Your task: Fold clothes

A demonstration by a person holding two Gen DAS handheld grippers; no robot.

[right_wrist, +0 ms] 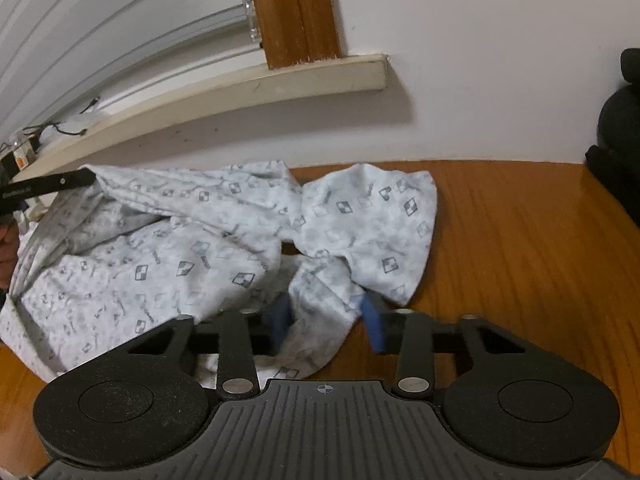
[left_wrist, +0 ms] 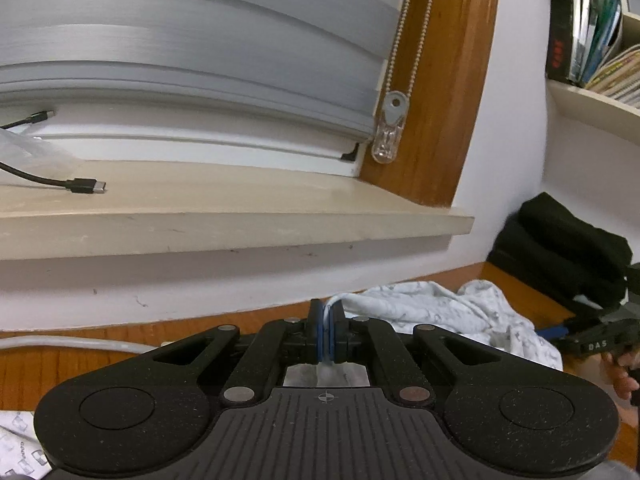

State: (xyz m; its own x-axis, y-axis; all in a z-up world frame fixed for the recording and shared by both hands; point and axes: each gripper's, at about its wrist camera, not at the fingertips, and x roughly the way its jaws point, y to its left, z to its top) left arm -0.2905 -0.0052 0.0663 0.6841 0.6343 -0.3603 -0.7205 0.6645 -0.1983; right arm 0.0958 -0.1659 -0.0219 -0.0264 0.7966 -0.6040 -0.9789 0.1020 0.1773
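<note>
Crumpled white garment [right_wrist: 208, 248] with grey square print on wooden table [right_wrist: 520, 260]

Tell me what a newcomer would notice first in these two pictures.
First, the crumpled white patterned garment spread over the wooden table below the windowsill. Next, the left tool, shut on a pinch of that cloth, while the right tool has cloth between its blue pads. A black cable lies on the sill.

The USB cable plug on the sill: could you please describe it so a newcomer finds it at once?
Start at the grey window blind. Below it runs the cream windowsill. On its left part lies a black USB cable plug, the only dark thing with a silver metal tip.
</note>
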